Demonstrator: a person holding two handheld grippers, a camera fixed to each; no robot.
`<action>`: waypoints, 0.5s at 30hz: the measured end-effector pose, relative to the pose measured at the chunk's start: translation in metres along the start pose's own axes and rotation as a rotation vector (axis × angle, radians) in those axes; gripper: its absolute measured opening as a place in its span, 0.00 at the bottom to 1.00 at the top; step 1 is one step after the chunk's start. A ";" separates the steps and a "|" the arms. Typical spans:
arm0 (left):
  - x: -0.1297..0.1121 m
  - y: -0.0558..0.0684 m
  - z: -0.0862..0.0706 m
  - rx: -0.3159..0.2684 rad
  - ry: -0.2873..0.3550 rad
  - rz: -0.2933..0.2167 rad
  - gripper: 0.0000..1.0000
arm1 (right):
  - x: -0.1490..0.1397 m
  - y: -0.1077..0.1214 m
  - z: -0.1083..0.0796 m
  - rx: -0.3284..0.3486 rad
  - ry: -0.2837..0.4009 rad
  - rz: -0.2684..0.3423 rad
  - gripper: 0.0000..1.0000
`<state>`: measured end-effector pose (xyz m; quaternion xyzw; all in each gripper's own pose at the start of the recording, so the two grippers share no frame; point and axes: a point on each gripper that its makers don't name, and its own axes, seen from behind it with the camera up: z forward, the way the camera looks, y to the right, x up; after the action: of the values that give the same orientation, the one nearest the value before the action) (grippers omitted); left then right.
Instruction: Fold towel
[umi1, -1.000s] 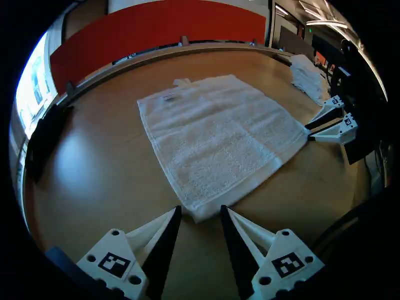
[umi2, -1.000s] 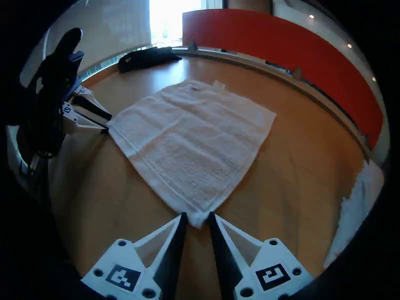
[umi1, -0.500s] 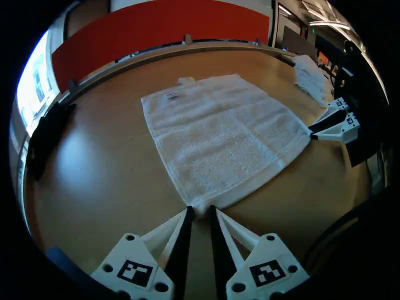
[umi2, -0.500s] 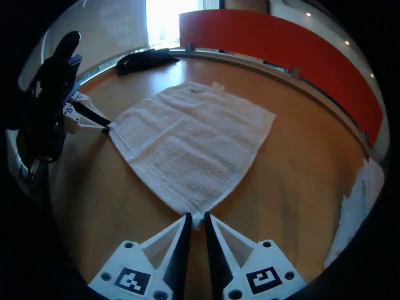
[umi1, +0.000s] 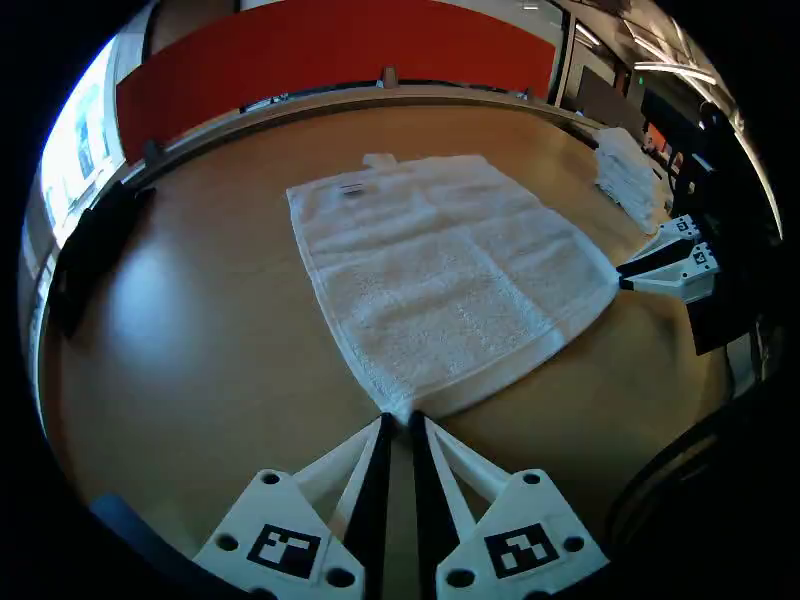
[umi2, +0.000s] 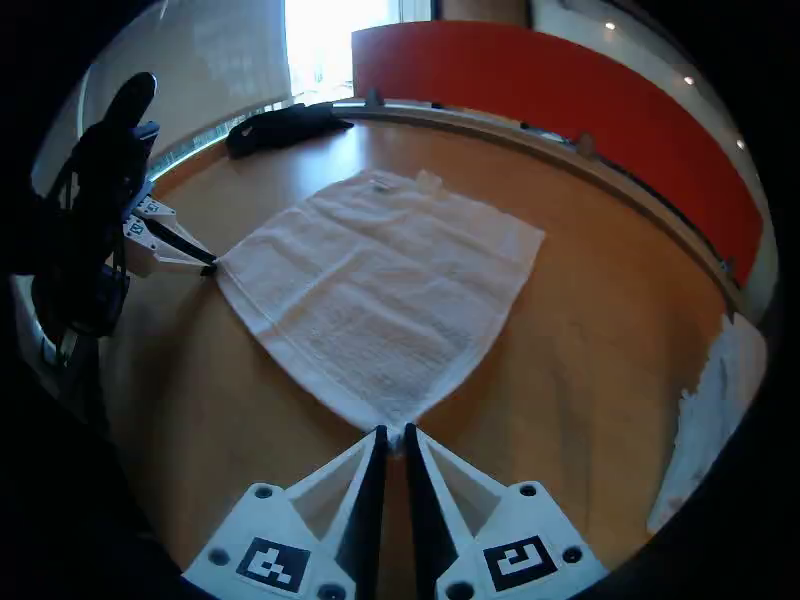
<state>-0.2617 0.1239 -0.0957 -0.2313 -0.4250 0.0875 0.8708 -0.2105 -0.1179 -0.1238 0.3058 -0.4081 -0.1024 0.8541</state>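
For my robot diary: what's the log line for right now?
left gripper: shut on towel corner | right gripper: shut on another corner | towel: flat on table

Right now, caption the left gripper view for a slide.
Left tool pinches the near corner of the white towel on the wooden table; right tool grips the adjacent corner.

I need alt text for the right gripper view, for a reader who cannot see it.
The right gripper pinches the near corner of a white towel lying flat on a wooden table. At left, the left gripper holds another corner.
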 end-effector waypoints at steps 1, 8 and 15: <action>0.000 0.000 0.000 0.001 0.001 0.001 0.14 | 0.000 0.000 0.000 0.001 -0.001 0.003 0.13; 0.001 0.003 0.000 0.002 0.004 0.008 0.14 | 0.000 0.001 0.000 0.003 -0.008 0.013 0.12; 0.008 0.004 -0.007 -0.002 0.013 -0.011 0.14 | 0.008 0.001 -0.006 0.005 0.010 0.012 0.11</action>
<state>-0.2511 0.1278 -0.0952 -0.2304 -0.4206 0.0808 0.8738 -0.2005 -0.1175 -0.1211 0.3059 -0.4060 -0.0949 0.8559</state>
